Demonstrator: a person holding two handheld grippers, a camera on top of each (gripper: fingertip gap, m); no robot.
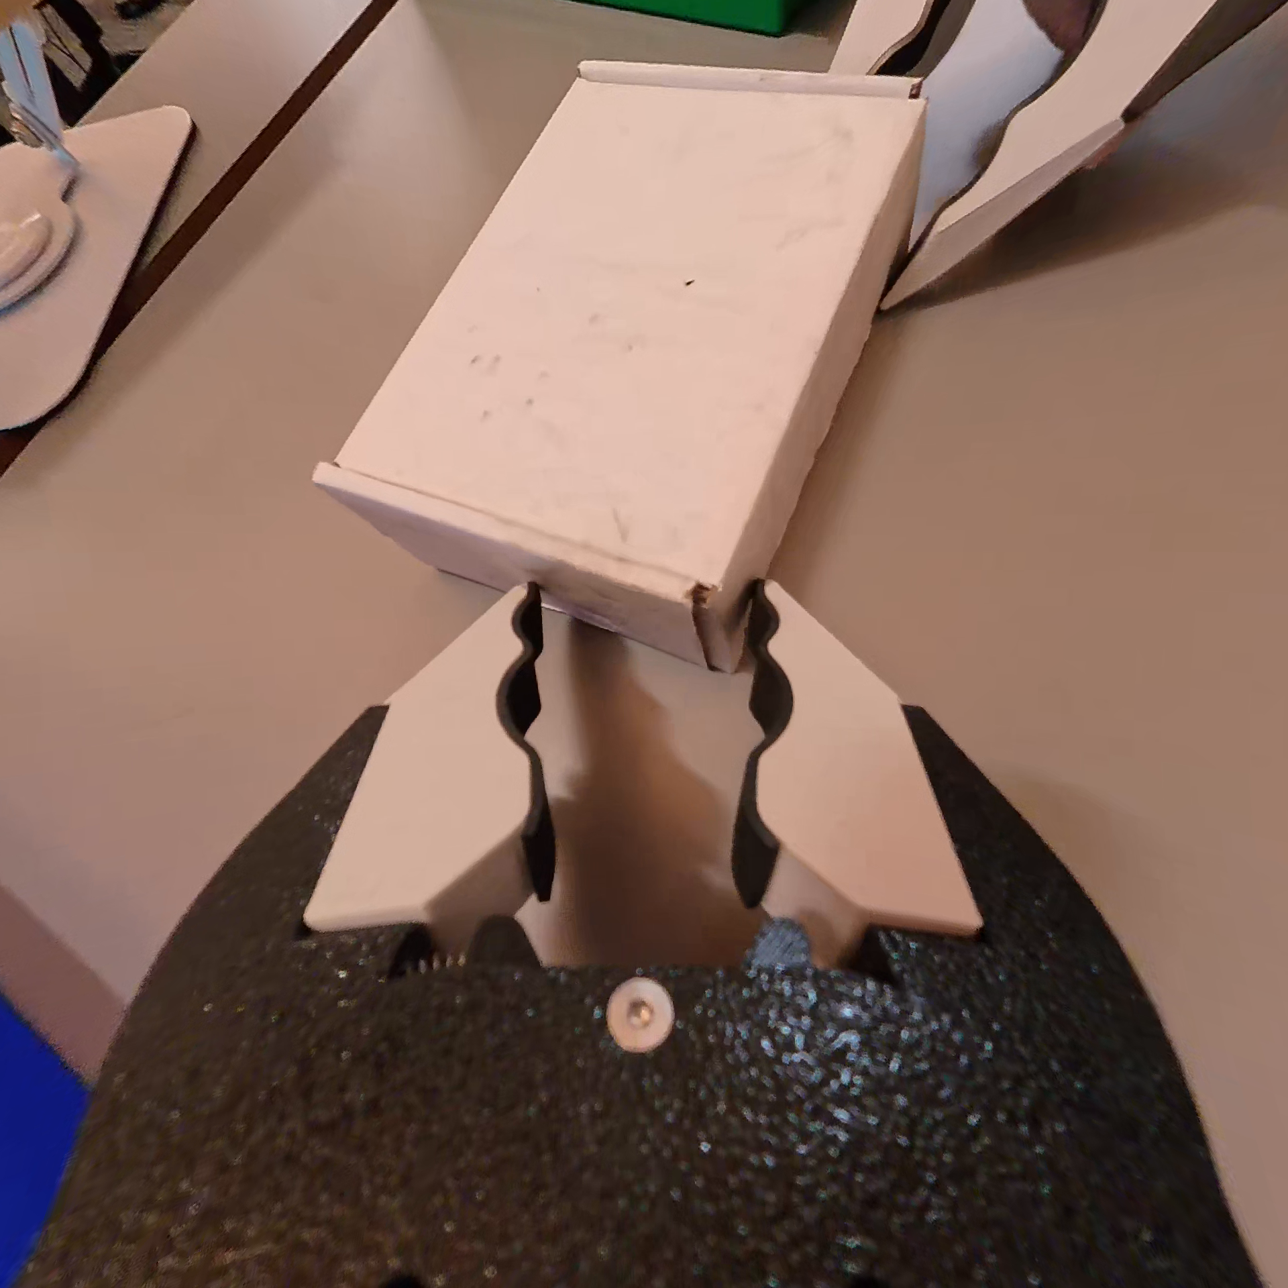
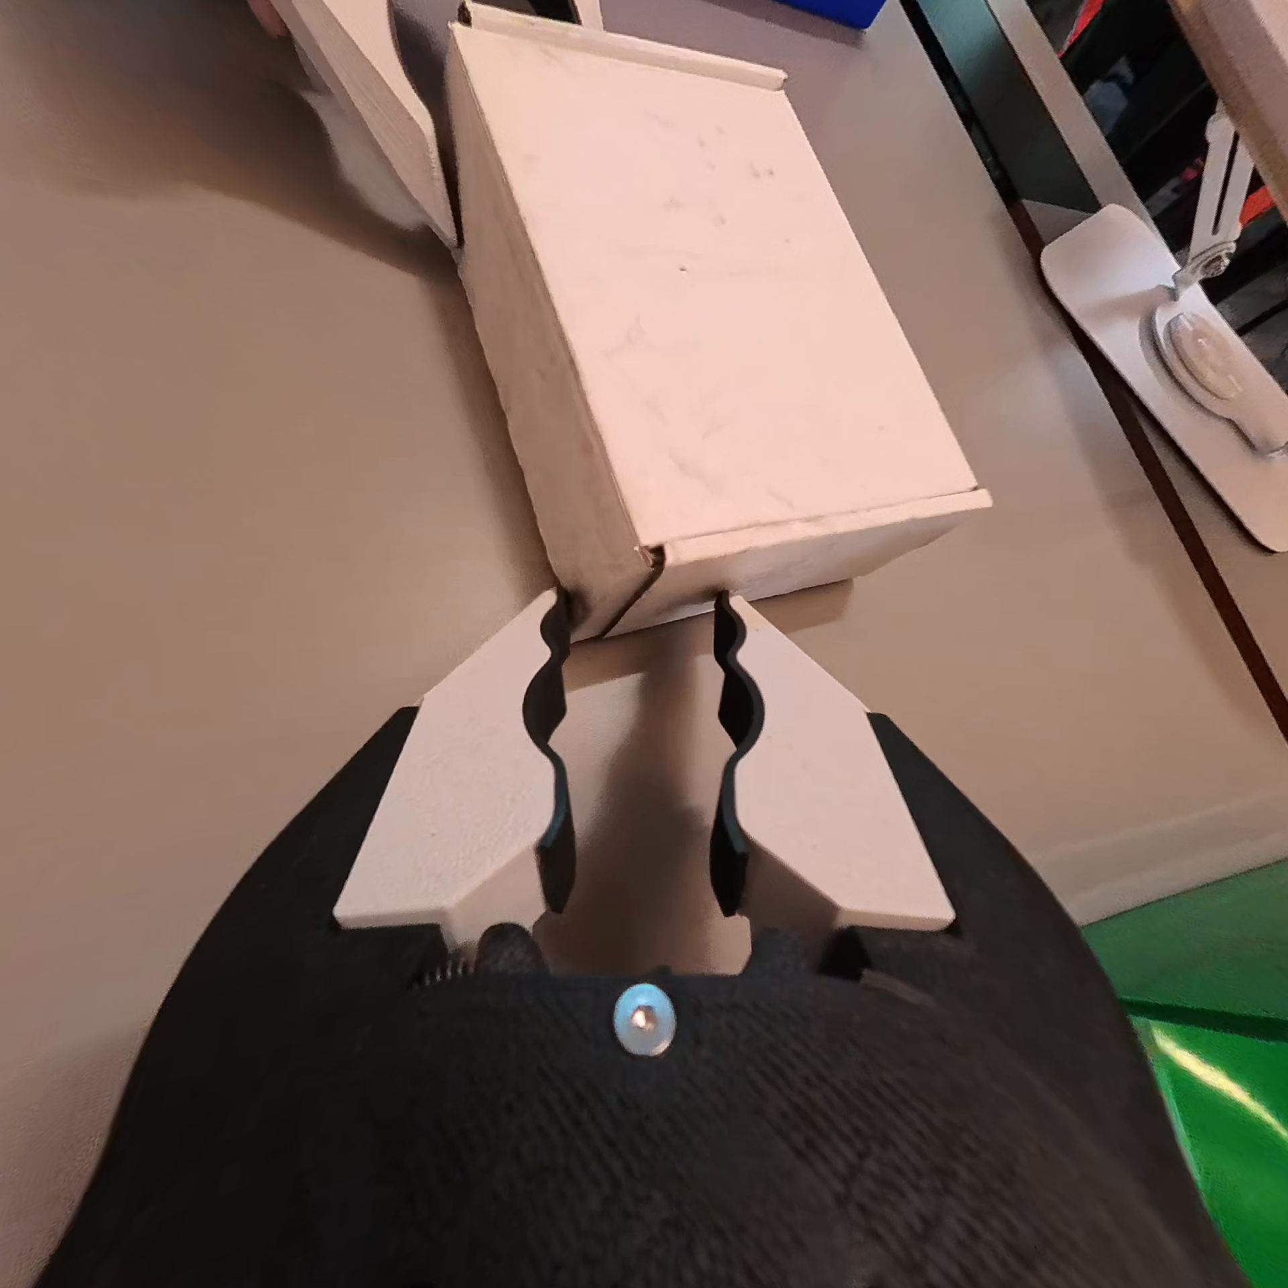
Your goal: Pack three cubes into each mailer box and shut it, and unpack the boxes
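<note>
I have the white mailer box [image 1: 627,334] lying closed on the tan tabletop [image 1: 1045,557], straight ahead of both sets of fingers, its lid scuffed with faint grey marks.

My left gripper [image 1: 645,592] has its fingers spread. Their tips sit at the box's near end, one fingertip low against the front face and the other just outside the near corner; I cannot tell whether either truly touches the cardboard.

My right gripper [image 2: 641,599] comes at the opposite end of the same box [image 2: 697,313], fingers likewise spread and holding nothing. Its one fingertip rests at the near corner, where the cardboard seam shows, and the other sits just below the front face.

Beyond the box in each view I see the other gripper's white fingers at the far end. A white stand base [image 2: 1157,334] lies off to the outer side of my right fingers.
</note>
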